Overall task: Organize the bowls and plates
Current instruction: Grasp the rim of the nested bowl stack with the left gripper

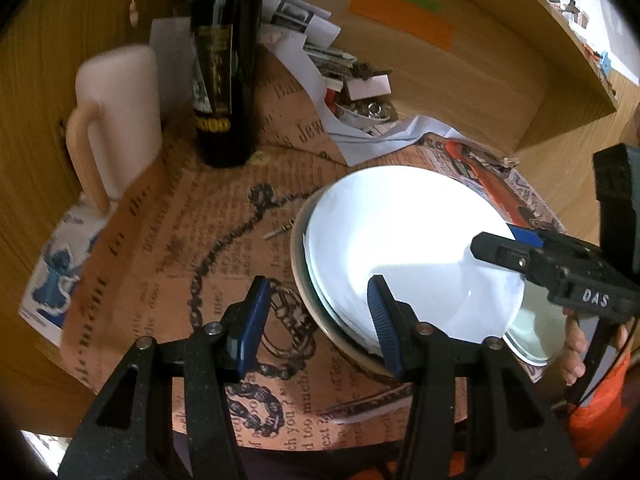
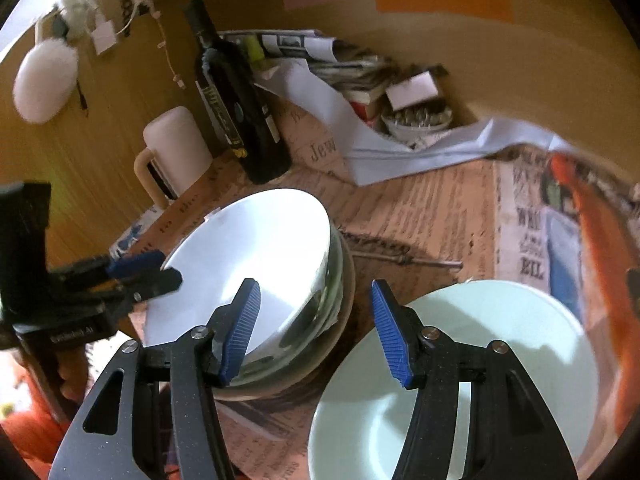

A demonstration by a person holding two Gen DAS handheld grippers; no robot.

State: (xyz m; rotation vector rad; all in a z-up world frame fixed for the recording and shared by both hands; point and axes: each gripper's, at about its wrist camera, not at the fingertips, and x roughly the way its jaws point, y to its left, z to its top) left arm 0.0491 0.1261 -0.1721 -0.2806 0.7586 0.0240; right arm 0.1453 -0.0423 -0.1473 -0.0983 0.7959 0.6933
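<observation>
A white plate (image 1: 400, 240) tops a stack that sits in a beige bowl (image 1: 304, 280) on the paper-covered table. My left gripper (image 1: 318, 320) is open and straddles the stack's near rim: one pad over the plate, the other over the table, neither pressing. In the right wrist view the same stack (image 2: 248, 248) lies left of centre and a pale green plate (image 2: 480, 340) lies at lower right. My right gripper (image 2: 316, 324) is open, with bare table between its pads. In the left wrist view the right gripper (image 1: 496, 240) hangs over the white plate's right side, beside the green plate (image 1: 536, 320).
A dark wine bottle (image 1: 224, 80) and a cream jug (image 1: 116, 120) stand at the back left. Loose papers (image 1: 320, 40) and a small bowl of metal bits (image 2: 416, 120) crowd the back. Wooden walls close in behind and at both sides. A person's fingers (image 1: 576, 344) grip the right tool.
</observation>
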